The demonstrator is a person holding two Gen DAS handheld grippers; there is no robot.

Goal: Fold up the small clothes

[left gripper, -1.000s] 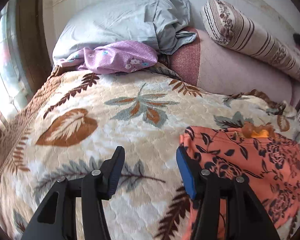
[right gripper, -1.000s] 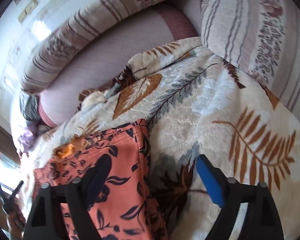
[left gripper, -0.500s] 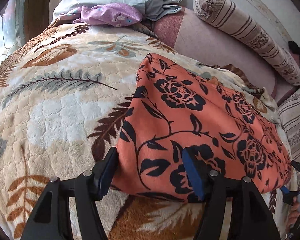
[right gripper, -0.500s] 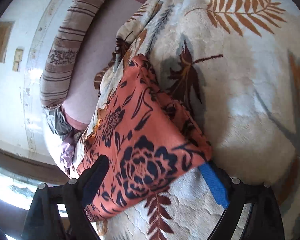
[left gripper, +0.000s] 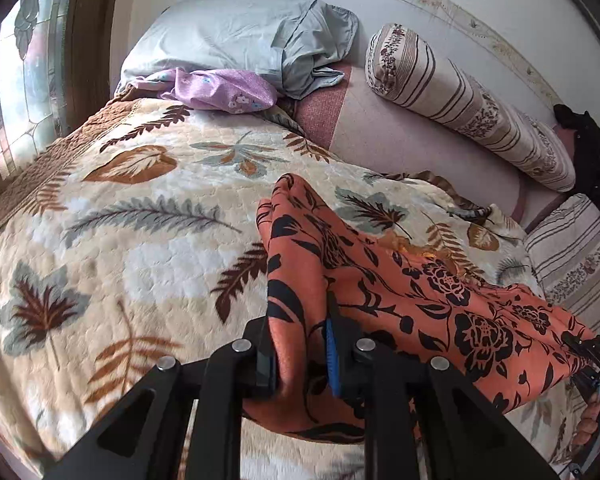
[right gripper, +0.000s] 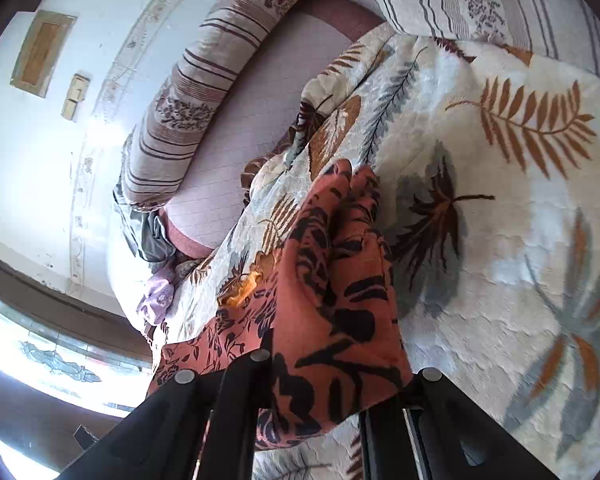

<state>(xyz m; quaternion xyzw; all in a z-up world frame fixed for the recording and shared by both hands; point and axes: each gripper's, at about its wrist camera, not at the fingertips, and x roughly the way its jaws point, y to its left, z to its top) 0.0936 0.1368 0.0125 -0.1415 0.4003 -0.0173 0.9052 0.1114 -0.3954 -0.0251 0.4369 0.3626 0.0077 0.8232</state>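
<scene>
The orange floral garment (left gripper: pixel 384 292) is stretched above the leaf-print blanket (left gripper: pixel 140 240), one end in each gripper. The left gripper (left gripper: pixel 300 356) has just closed on a bunched edge, its jaws clamped on the cloth. The right gripper (right gripper: pixel 332 392) has likewise just closed on the other end. Only the left view shows the grey pillow (left gripper: pixel 236 36) clearly, the purple cloth (left gripper: pixel 224 90) and, at far right, the person's hand (left gripper: pixel 594 420). Only the right view shows the window (right gripper: pixel 40 356).

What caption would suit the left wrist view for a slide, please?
Left gripper pinching the orange garment above the leaf blanket.
</scene>
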